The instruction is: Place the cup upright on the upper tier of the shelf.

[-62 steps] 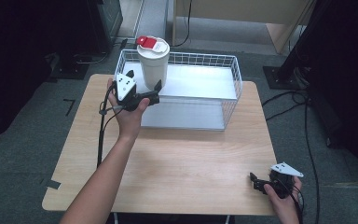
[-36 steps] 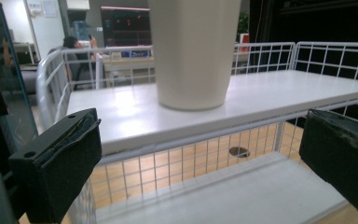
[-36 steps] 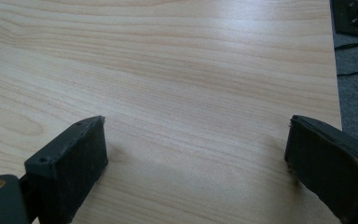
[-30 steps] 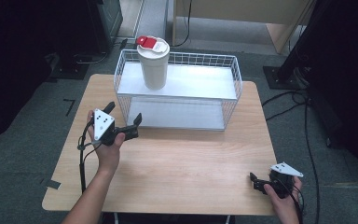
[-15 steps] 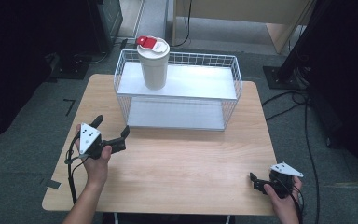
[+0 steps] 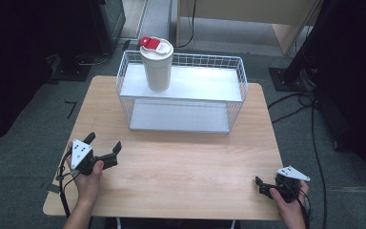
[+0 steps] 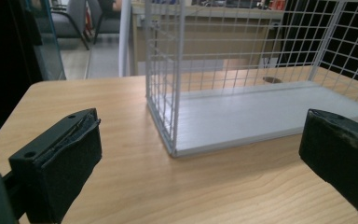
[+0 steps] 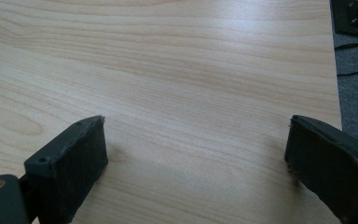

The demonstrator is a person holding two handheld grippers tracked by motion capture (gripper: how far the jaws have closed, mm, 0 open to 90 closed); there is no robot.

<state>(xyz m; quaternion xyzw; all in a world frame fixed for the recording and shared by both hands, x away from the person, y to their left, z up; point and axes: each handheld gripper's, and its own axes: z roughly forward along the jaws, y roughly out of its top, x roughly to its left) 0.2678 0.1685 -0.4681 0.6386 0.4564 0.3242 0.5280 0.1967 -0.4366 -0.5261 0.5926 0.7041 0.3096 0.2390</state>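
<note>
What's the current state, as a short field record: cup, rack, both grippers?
cup: white tumbler with red-tabbed lid, upright on the top shelf, left end
rack: white wire shelf rack at the table's far side
left gripper: open, empty, near left table edge
right gripper: open, empty, near right front corner
table: light wood

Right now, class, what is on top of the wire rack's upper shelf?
A white cup with a red-and-white lid stands at the left end of the rack's upper shelf. Its contents are covered by the lid.
</note>
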